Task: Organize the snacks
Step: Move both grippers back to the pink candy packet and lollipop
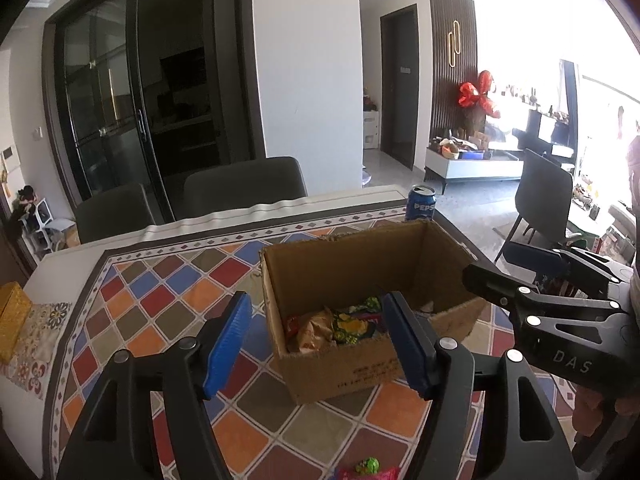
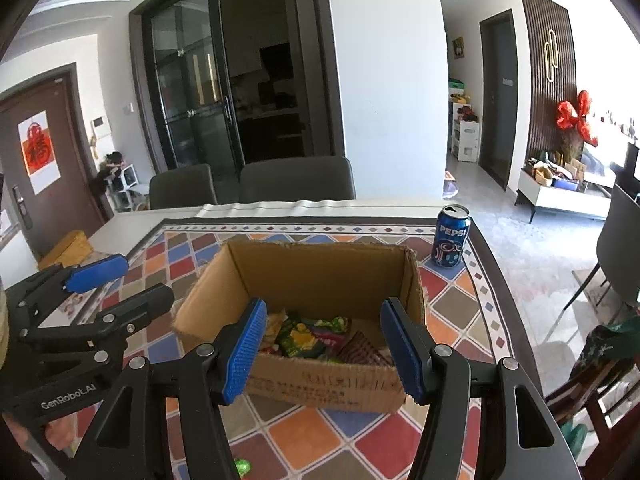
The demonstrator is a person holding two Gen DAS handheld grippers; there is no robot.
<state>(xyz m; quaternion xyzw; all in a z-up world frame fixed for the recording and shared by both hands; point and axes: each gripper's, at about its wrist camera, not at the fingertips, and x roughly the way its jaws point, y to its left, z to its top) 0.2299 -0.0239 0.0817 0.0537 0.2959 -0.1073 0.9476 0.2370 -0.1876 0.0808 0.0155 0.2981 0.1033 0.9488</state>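
An open cardboard box stands on the patterned tablecloth; it also shows in the right wrist view. Several snack packets lie in its bottom, seen too in the right wrist view. My left gripper is open and empty, just in front of the box. My right gripper is open and empty, above the box's near wall. A loose snack packet lies on the cloth at the near edge, below my left gripper; a green bit of it shows in the right wrist view.
A blue Pepsi can stands behind the box to the right, near the table edge. A yellow box sits at the table's left end. Dark chairs stand along the far side. Another chair is to the right.
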